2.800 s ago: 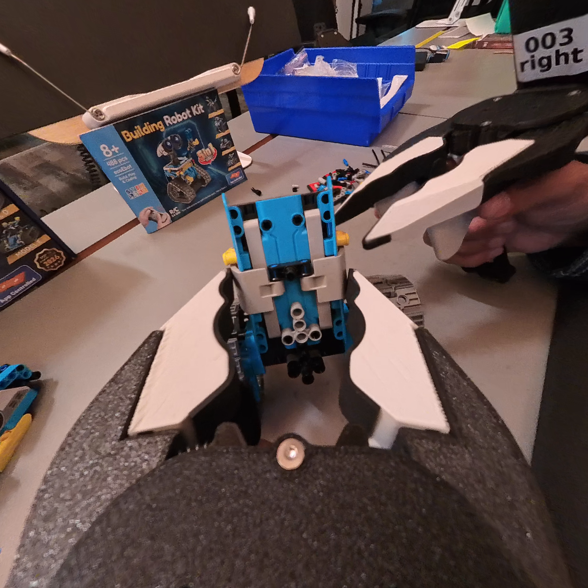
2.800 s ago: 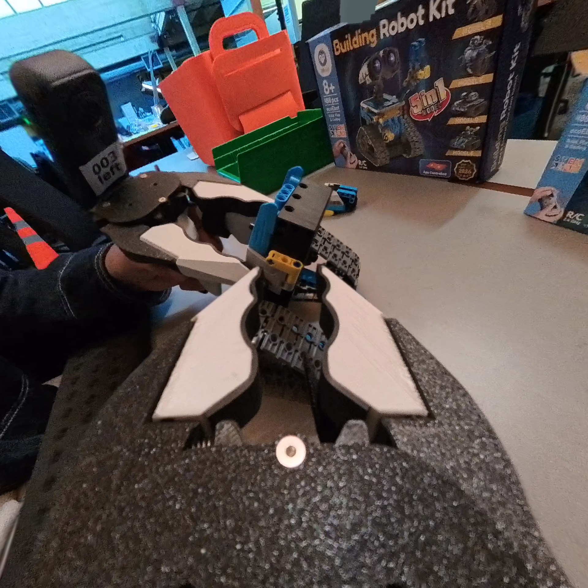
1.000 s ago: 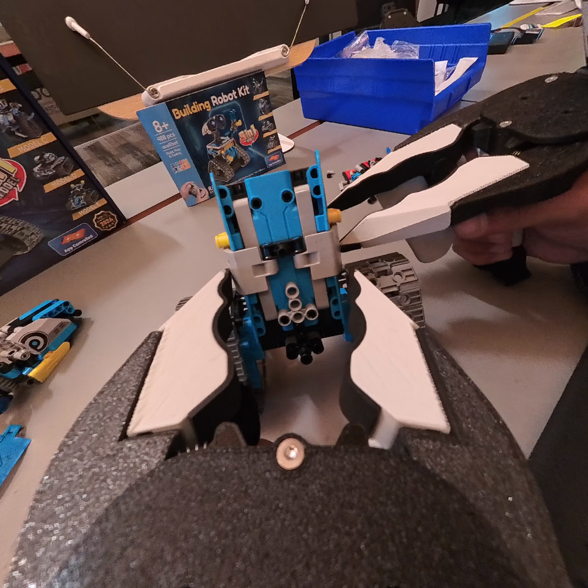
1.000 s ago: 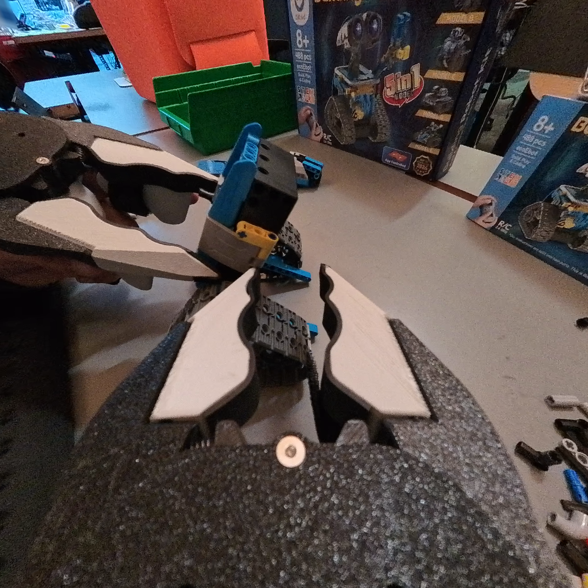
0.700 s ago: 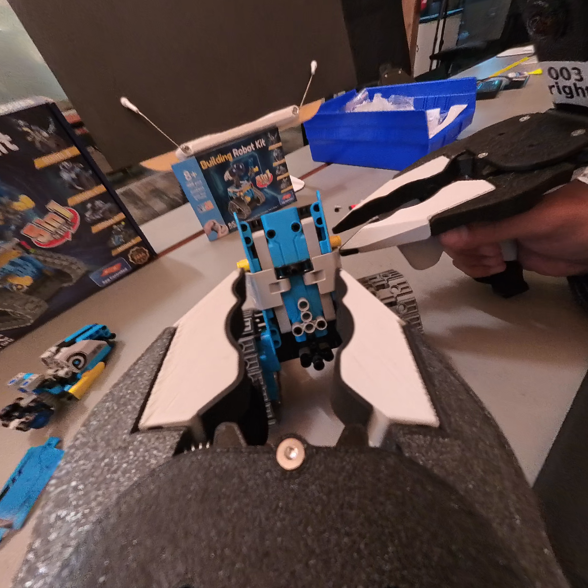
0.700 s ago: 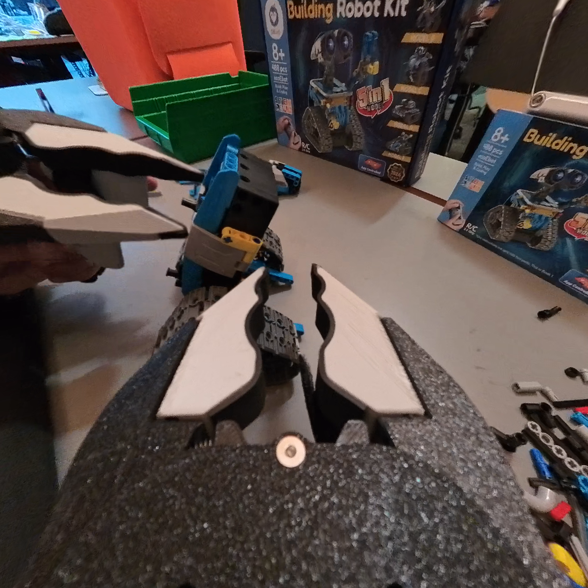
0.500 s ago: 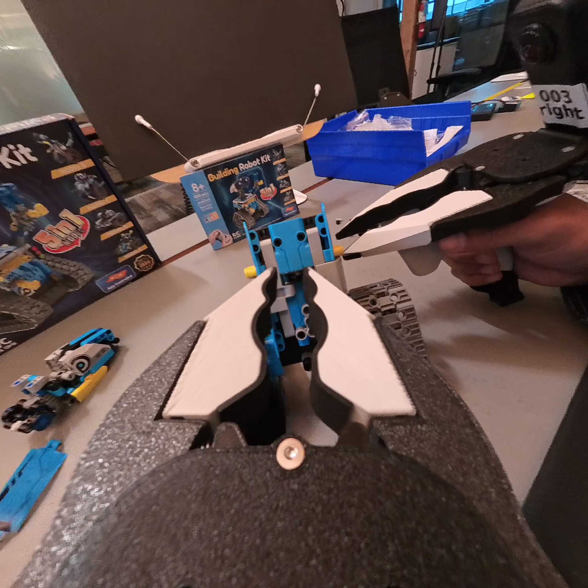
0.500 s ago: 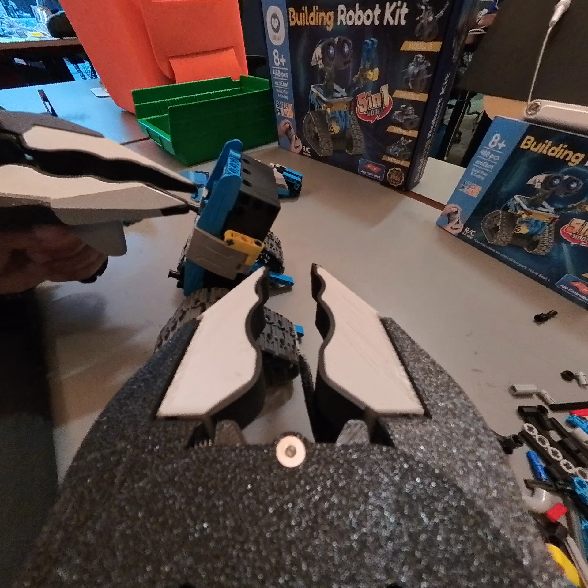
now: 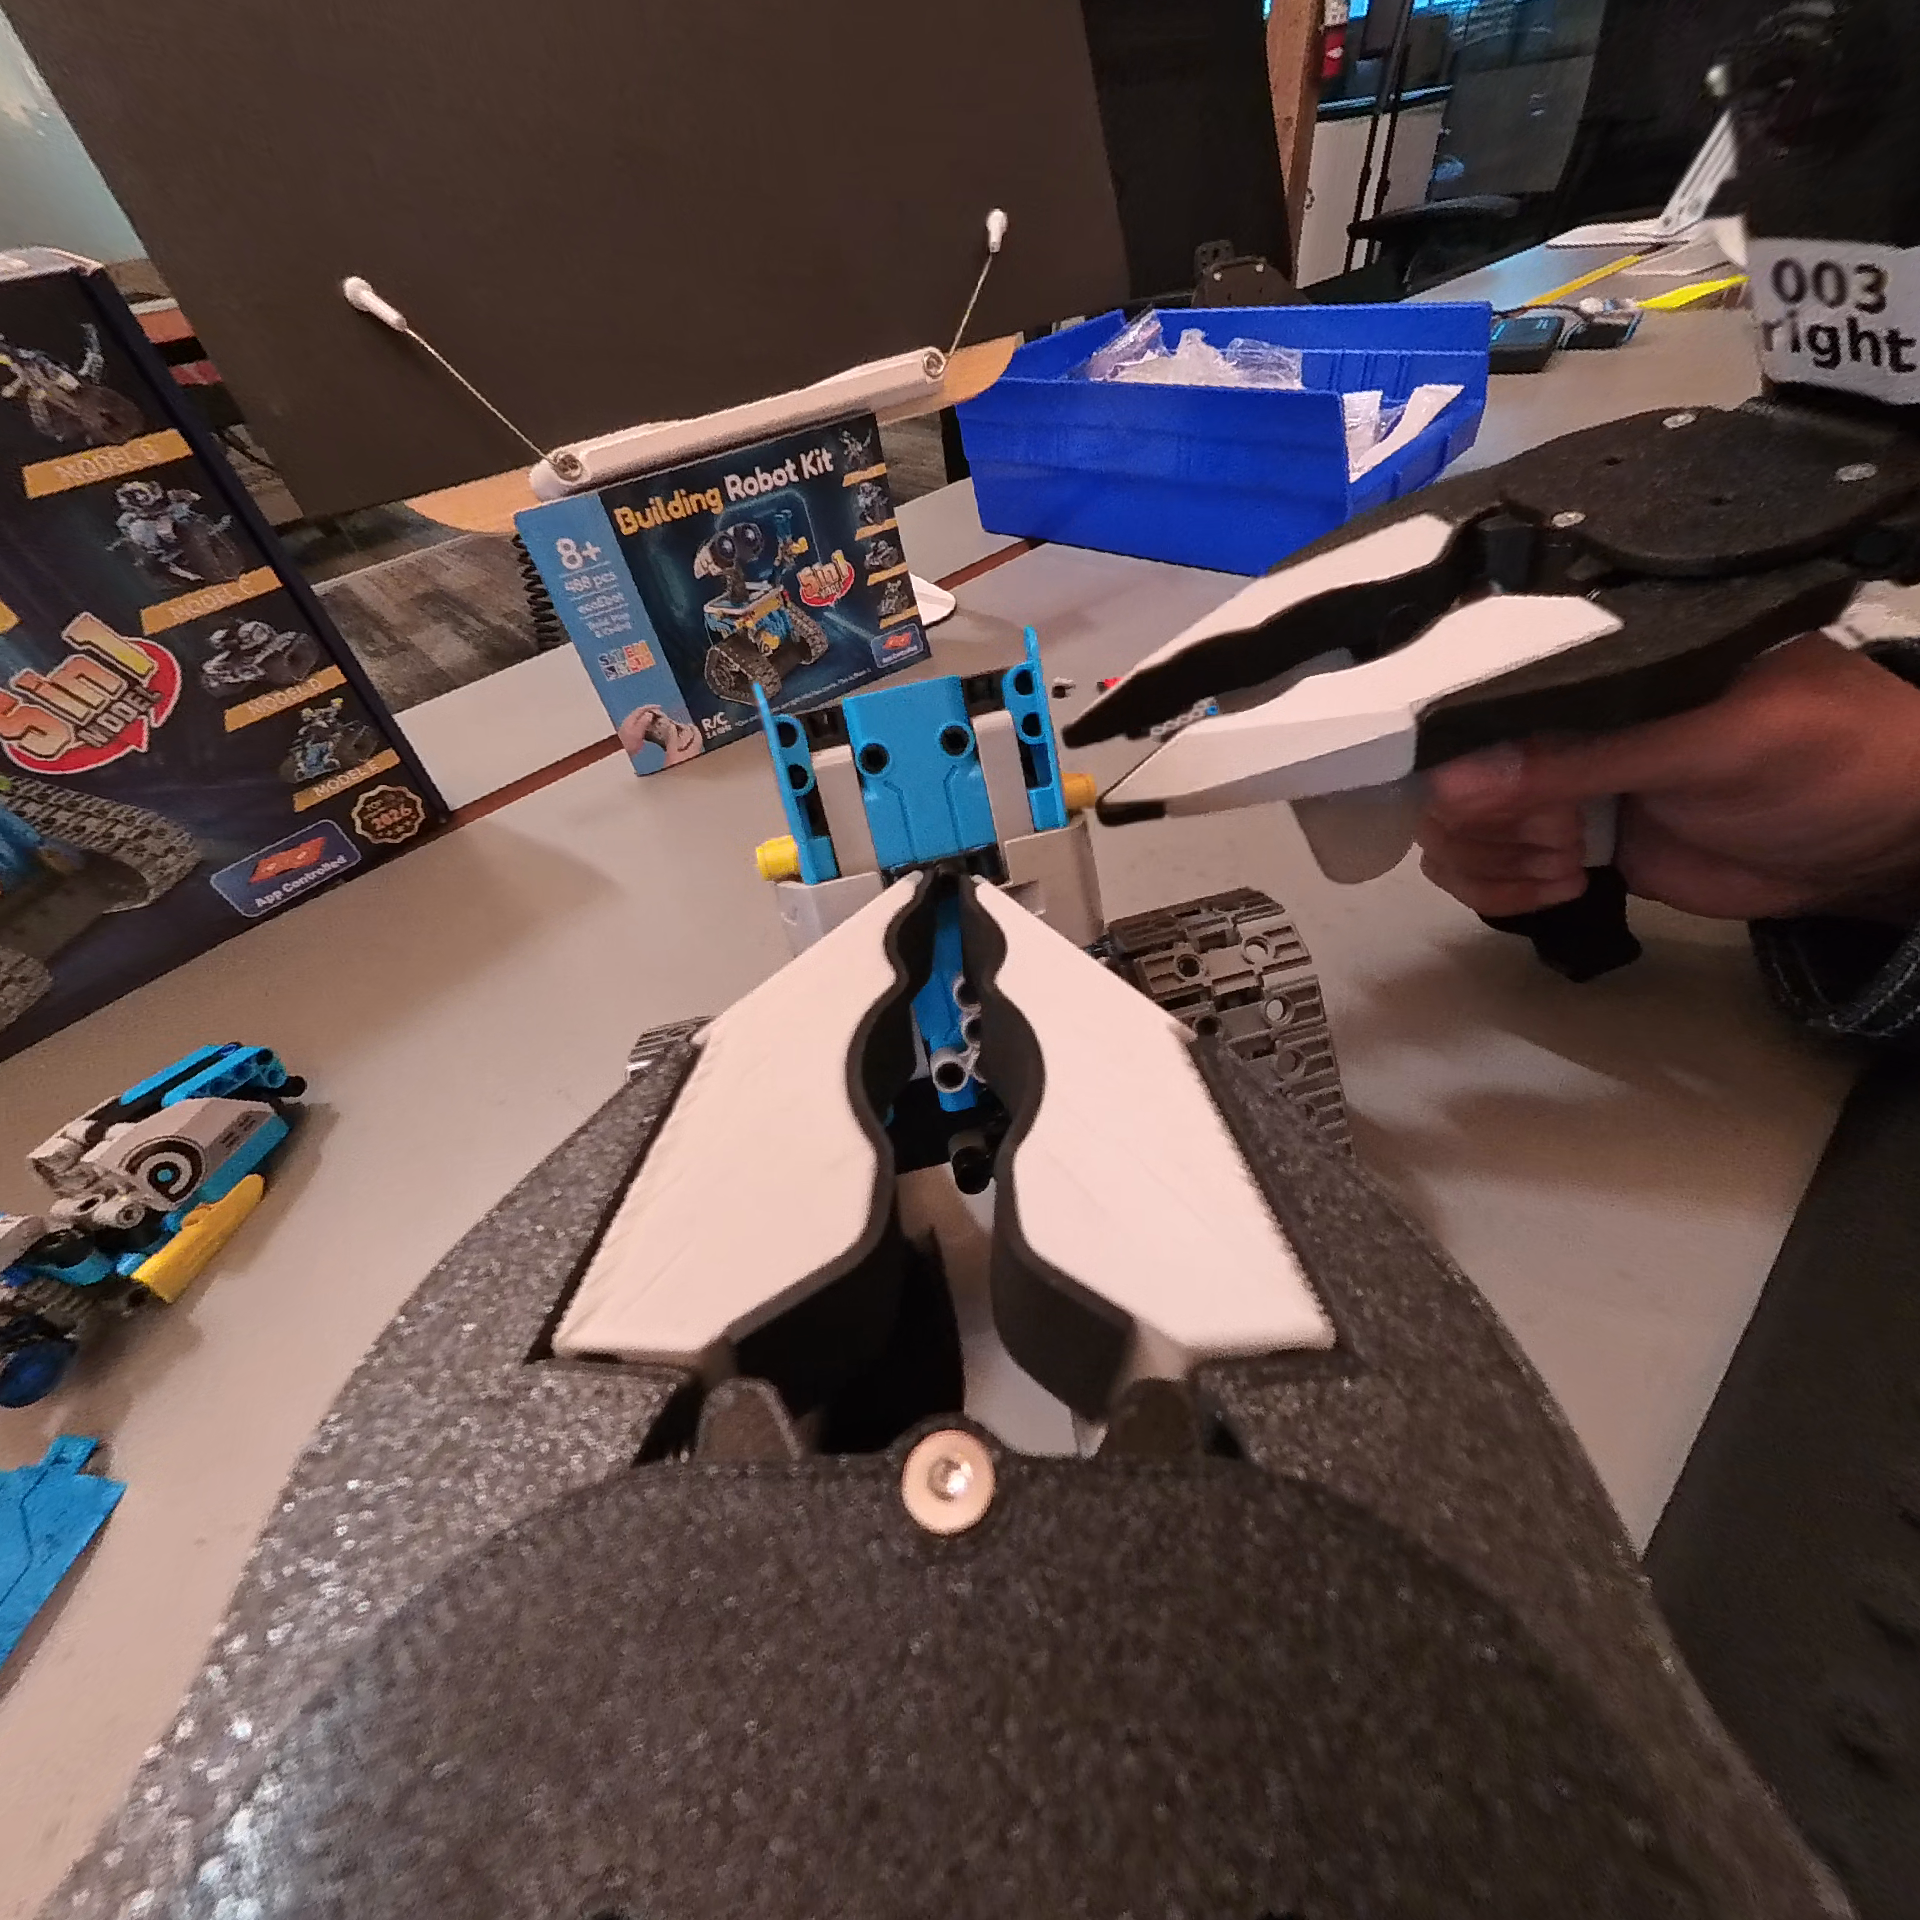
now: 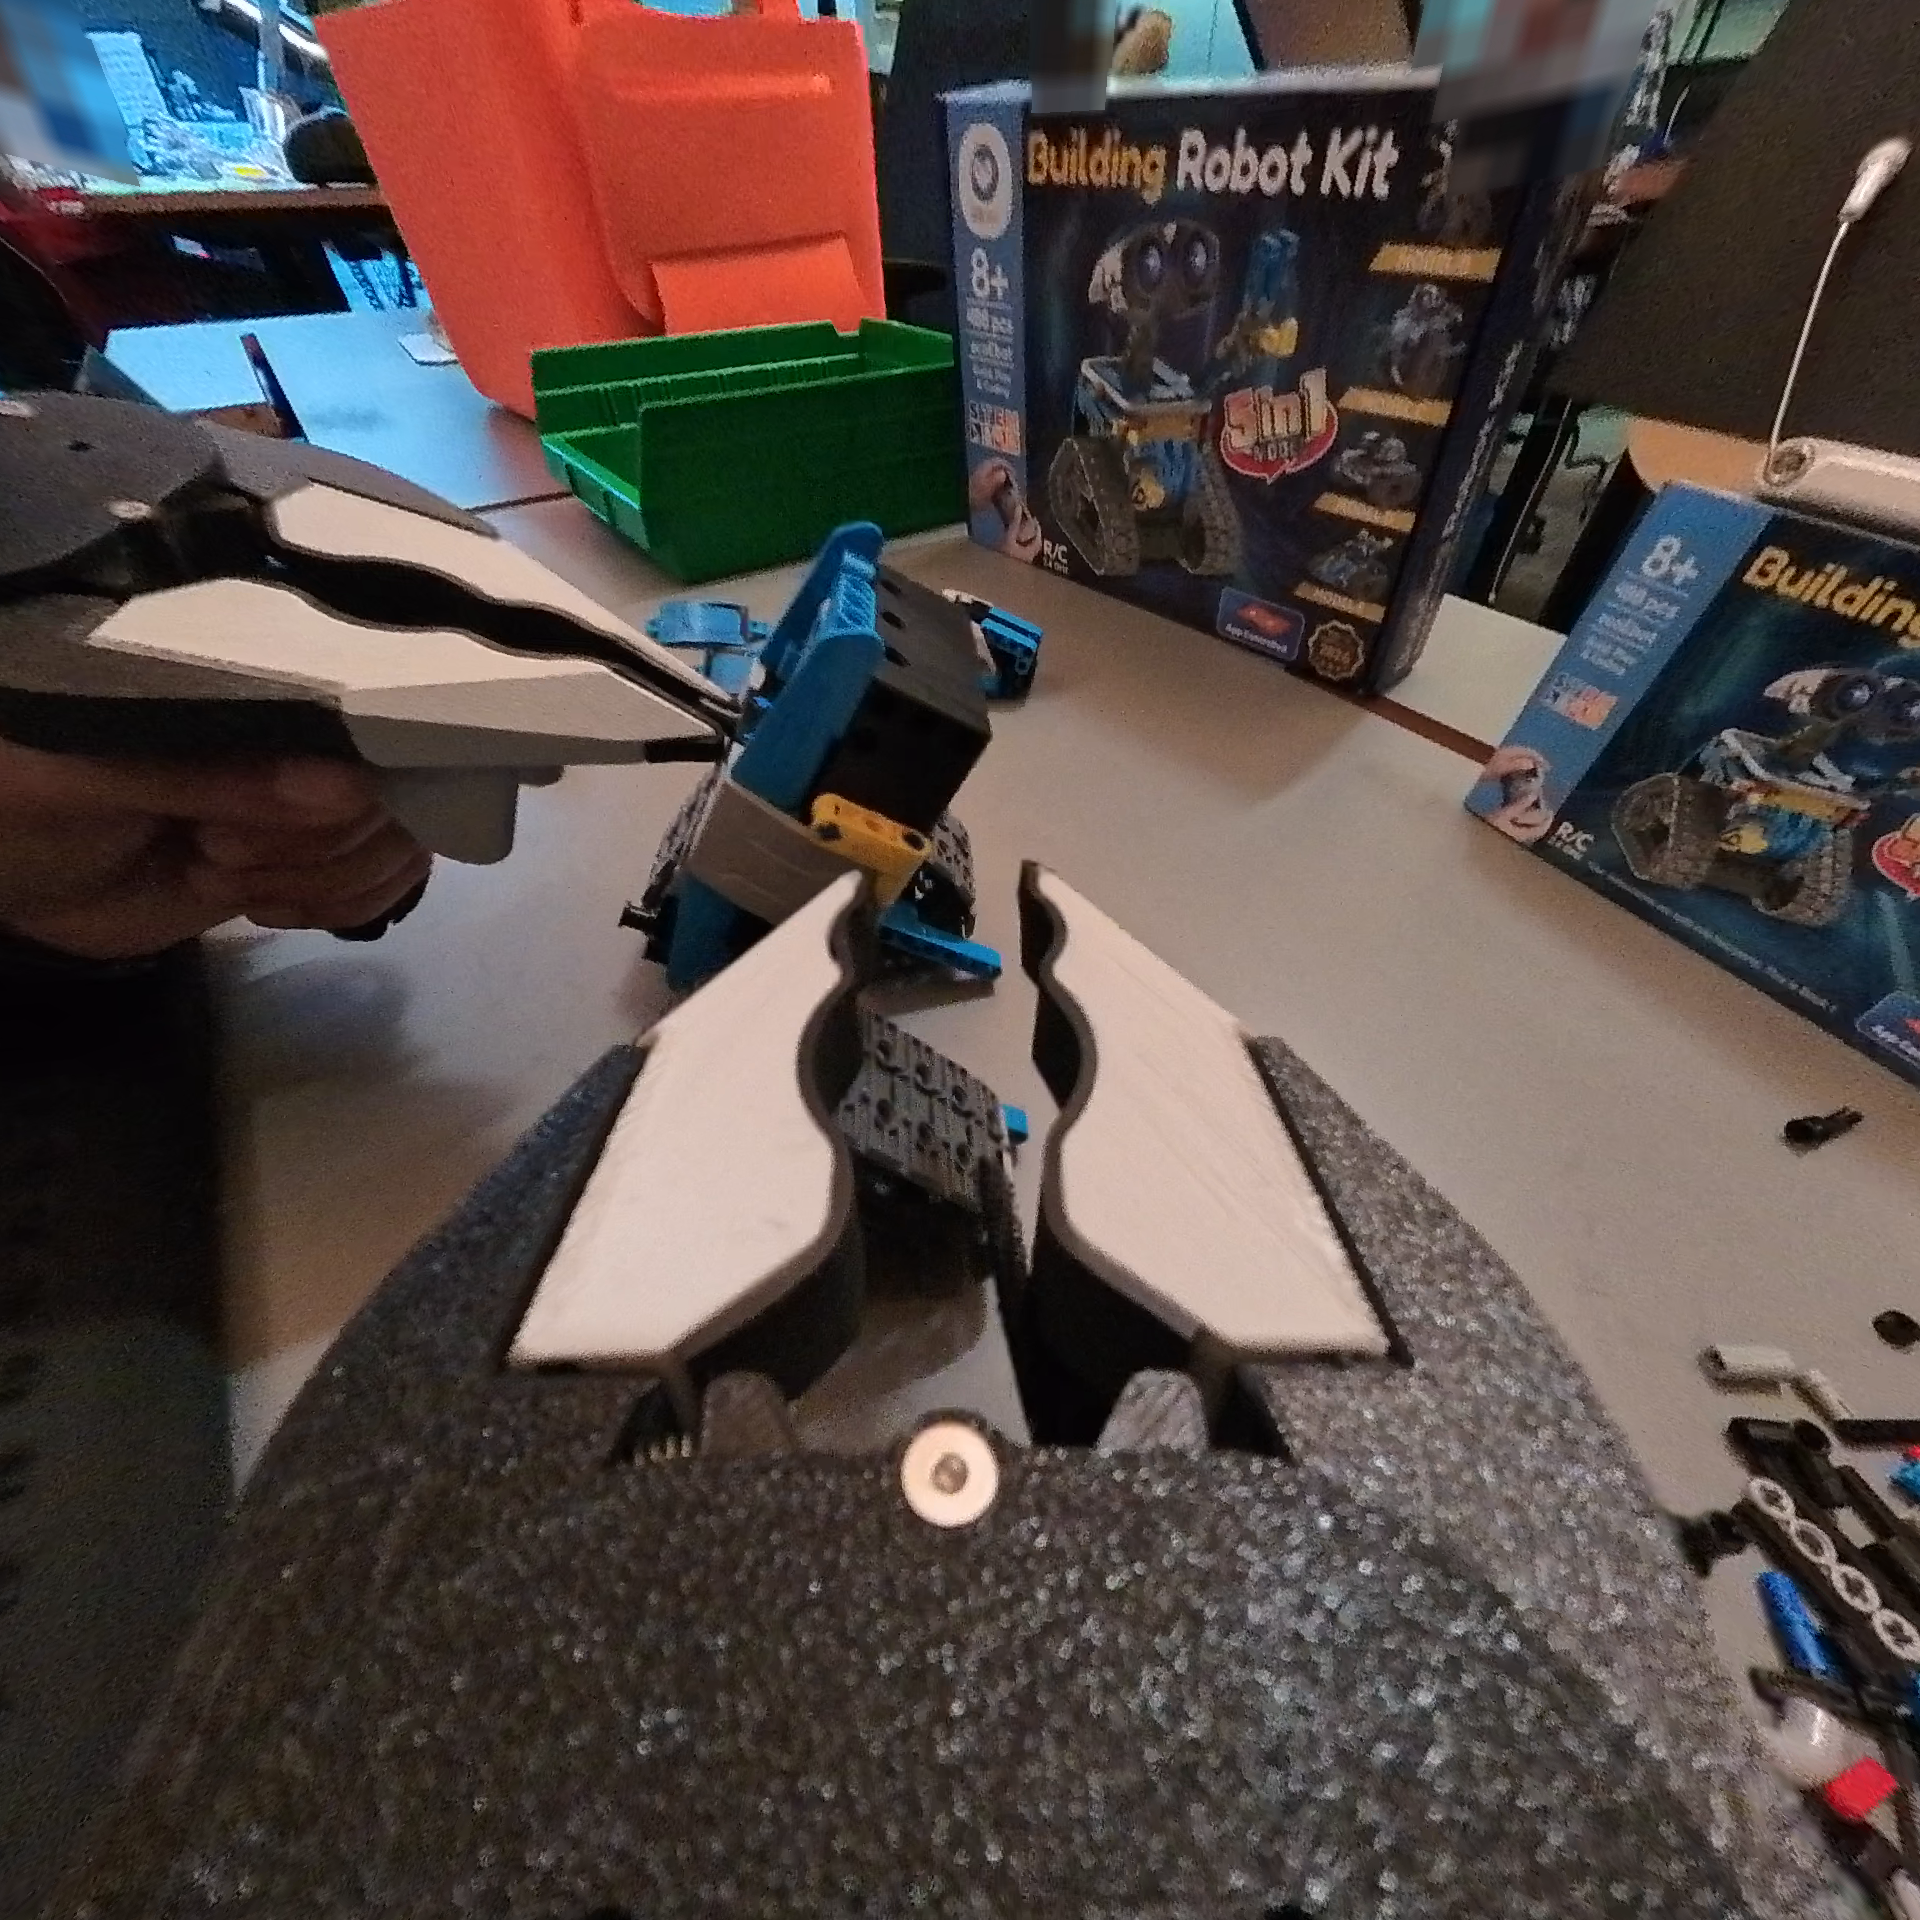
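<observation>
On the grey bench (image 9: 436, 997), the left gripper (image 9: 943, 883) is seen almost pressed together before the blue brick robot (image 9: 914, 790). The right gripper (image 10: 940, 883) is held spread beside its tread (image 10: 925, 1122).

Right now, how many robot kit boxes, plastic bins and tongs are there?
Robot kit boxes: 2, the big dark box and the small blue box.
Plastic bins: 2, the blue bin and the green bin.
Tongs: 2, the left tongs and the right tongs.
Total: 6.
</observation>
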{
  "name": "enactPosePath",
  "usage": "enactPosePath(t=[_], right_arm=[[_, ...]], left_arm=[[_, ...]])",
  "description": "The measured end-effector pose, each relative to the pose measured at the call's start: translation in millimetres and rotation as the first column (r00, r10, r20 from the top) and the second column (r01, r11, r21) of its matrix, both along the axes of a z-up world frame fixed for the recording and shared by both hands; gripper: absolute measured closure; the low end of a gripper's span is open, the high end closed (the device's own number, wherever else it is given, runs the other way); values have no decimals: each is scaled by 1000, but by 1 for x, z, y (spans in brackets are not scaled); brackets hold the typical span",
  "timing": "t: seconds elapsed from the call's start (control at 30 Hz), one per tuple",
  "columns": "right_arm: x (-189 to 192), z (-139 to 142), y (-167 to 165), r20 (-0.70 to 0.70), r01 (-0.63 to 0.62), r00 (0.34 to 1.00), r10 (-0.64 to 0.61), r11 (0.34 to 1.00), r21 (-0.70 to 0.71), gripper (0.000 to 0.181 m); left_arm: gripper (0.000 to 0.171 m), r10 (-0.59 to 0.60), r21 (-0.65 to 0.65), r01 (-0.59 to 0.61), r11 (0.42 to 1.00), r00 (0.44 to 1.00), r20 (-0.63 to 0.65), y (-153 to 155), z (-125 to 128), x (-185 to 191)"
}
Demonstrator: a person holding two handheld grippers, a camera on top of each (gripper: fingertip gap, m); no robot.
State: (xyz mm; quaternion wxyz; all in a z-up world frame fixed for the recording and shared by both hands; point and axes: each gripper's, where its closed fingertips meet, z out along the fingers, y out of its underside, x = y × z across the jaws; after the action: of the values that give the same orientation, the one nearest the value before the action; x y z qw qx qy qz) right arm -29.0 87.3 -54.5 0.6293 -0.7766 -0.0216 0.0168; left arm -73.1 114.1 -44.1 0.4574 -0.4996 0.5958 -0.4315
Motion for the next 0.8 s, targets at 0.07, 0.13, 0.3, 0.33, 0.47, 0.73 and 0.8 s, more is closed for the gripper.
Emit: enactPosePath(t=[0.07,0.13,0.3,0.33,0.47,0.73,0.8], right_arm=[[-9,14,-4,31,-42,999,40,997,66,154],[-17,27,-8,81,-67,995,56,989,132,154],[-26,36,-8,196,-76,980,44,984,160,142],[-29,37,-6,178,-107,981,79,982,153,139],[-29,52,-2,256,-216,947,193,974,65,124],[-36,63,-3,153,-509,788,597,771,-383,147],[-42,51,2,126,-546,750,650,715,-436,145]], left_arm=[[170,-10,-10,10,1000,1000,-2,-1,0,0],[169,-12,-7,12,1000,1000,-4,-1,0,0],[169,-13,44,13,999,1000,-1,-1,0,0],[169,-15,48,15,999,1000,-1,-2,0,0],[169,-31,31,31,999,1000,-1,-2,0,-1],[169,-346,59,346,936,938,-9,-7,0,-26],[169,-458,6,458,889,889,12,-10,0,-42]])
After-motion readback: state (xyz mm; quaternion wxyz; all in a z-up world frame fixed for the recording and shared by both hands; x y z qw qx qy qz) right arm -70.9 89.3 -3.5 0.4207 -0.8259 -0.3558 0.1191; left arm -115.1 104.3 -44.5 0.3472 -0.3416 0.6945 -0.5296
